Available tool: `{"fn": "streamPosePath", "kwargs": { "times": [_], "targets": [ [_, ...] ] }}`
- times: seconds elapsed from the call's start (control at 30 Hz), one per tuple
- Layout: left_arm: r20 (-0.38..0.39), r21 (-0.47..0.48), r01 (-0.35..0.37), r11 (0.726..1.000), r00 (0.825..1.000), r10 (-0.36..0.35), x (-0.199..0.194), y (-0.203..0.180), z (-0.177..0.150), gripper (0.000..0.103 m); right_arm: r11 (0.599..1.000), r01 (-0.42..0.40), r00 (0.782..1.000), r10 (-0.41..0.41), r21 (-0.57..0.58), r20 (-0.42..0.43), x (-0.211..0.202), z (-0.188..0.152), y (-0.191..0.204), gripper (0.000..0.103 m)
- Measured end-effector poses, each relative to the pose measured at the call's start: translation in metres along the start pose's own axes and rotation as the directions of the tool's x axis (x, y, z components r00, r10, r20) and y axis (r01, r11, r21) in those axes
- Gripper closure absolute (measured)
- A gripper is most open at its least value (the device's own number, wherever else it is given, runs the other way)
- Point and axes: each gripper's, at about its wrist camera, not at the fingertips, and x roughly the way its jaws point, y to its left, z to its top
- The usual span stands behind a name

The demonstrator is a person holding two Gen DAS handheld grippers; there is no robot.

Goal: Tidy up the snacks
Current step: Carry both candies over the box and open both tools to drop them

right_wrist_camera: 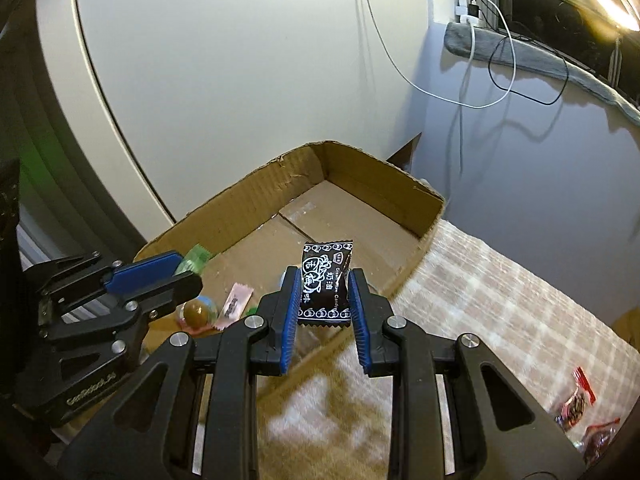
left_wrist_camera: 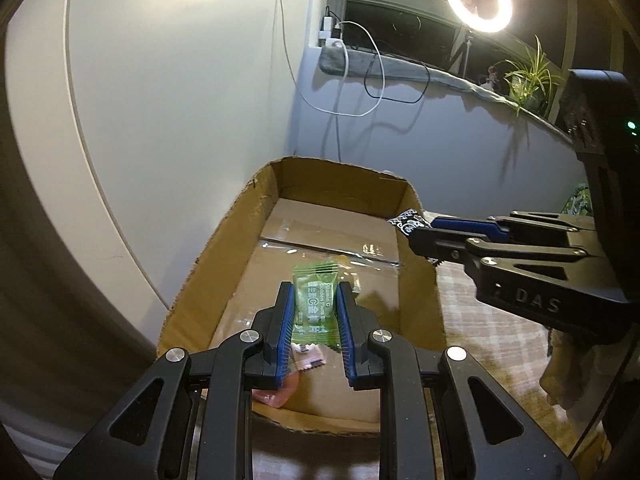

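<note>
My left gripper (left_wrist_camera: 314, 294) is shut on a green candy packet (left_wrist_camera: 316, 308) and hangs over the near part of the open cardboard box (left_wrist_camera: 224, 240). Seen from the right wrist, that gripper (right_wrist_camera: 188, 270) sits at the box's left wall with the green packet (right_wrist_camera: 194, 260) poking out. My right gripper (right_wrist_camera: 322, 278) is shut on a black candy packet (right_wrist_camera: 326, 280) above the box's (right_wrist_camera: 372, 172) near right rim. From the left wrist, the right gripper (left_wrist_camera: 416, 232) reaches in over the right wall with the black packet (left_wrist_camera: 408, 220) at its tip.
Inside the box lie a pink wrapper (right_wrist_camera: 236, 304), a round sweet in clear wrap (right_wrist_camera: 196, 312) and a pinkish packet (left_wrist_camera: 280, 392). Red-wrapped snacks (right_wrist_camera: 580, 404) lie on the checked cloth (right_wrist_camera: 500, 300) at right. A white curved wall stands behind the box; cables hang from a sill.
</note>
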Motion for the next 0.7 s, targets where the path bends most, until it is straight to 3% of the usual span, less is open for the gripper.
{"fn": "streamPosePath", "kwargs": {
  "times": [0.63, 0.7],
  "targets": [
    [-0.003, -0.01, -0.016, 1.0, 1.0, 0.016, 0.005, 0.005, 0.003, 0.082, 0.999, -0.016, 1.0, 0.015, -0.036, -0.026, 0.022, 0.012, 0.005, 0.077],
    [-0.004, -0.01, -0.019, 1.0, 1.0, 0.019, 0.005, 0.005, 0.003, 0.072, 0.999, -0.01, 1.0, 0.009, -0.037, -0.024, 0.022, 0.013, 0.006, 0.073]
  ]
}}
